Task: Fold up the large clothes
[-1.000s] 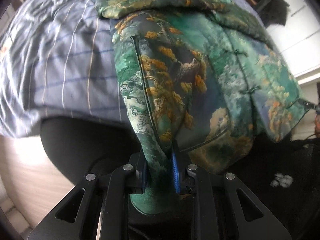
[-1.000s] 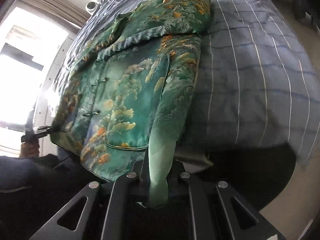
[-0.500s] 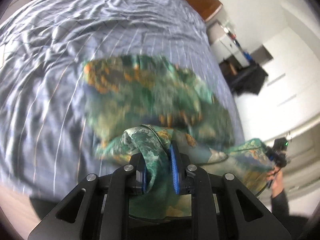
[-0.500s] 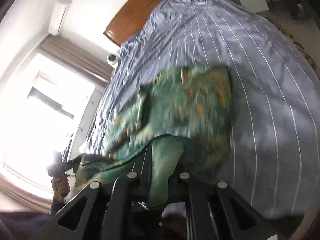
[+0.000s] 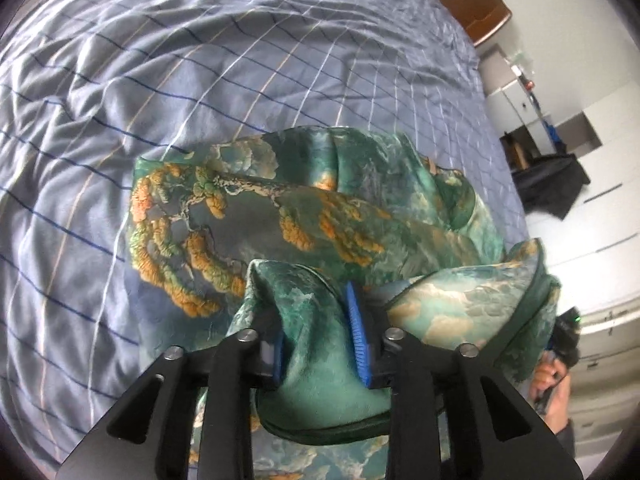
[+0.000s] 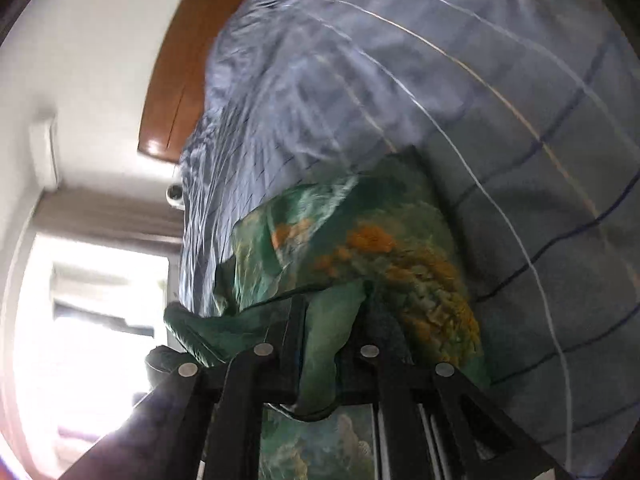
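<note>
A green satin jacket [image 5: 304, 216] with orange tree print lies bunched on the striped blue bedsheet [image 5: 160, 80]. My left gripper [image 5: 318, 328] is shut on a fold of its hem, blue pads pinching the cloth, lifted over the jacket's body. My right gripper [image 6: 330, 320] is shut on the other hem corner of the jacket [image 6: 360, 256], held above the folded part. In the left wrist view the right gripper [image 5: 564, 332] and the hand holding it show at the right edge. The jacket's lower half hangs between the two grippers.
The bed's wooden headboard [image 6: 180, 64] stands at the far end. A white cabinet [image 5: 516, 96] and a dark bag [image 5: 548, 180] stand to the right of the bed. A bright window with curtains [image 6: 92, 280] is on the left.
Both grippers have lifted the jacket's hem from the bed's near edge and carried it forward over the jacket's upper part. The jacket now lies doubled over.
</note>
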A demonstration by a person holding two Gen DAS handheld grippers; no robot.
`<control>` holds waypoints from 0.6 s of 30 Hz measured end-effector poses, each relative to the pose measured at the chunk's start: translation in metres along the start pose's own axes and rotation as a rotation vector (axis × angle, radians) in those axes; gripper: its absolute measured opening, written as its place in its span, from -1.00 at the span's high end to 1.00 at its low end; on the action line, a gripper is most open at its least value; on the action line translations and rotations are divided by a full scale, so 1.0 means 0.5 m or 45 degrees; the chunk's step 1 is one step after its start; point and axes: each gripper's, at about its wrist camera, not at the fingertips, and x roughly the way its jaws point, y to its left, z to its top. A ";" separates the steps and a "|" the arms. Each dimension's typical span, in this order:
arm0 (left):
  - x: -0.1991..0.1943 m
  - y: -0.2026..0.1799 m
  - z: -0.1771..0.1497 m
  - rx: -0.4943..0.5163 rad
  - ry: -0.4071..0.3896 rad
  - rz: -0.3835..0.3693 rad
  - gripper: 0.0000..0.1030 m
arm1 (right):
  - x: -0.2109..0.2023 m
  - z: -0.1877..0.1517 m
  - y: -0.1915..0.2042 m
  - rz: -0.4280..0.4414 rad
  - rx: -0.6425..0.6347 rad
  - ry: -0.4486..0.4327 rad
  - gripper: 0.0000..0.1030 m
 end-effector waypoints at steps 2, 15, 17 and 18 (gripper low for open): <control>-0.015 0.001 0.007 -0.031 -0.012 -0.050 -0.30 | 0.005 0.004 -0.012 0.021 0.050 0.017 0.71; -0.121 0.034 0.023 -0.004 -0.145 -0.144 -0.91 | -0.111 0.058 0.064 0.090 -0.074 -0.054 -0.65; -0.069 0.032 0.028 -0.010 -0.076 -0.109 -0.90 | -0.108 0.043 0.095 -0.059 -0.276 -0.040 -0.65; -0.043 0.029 0.032 -0.006 -0.054 -0.081 -0.90 | -0.099 0.033 0.106 -0.129 -0.369 -0.018 -0.65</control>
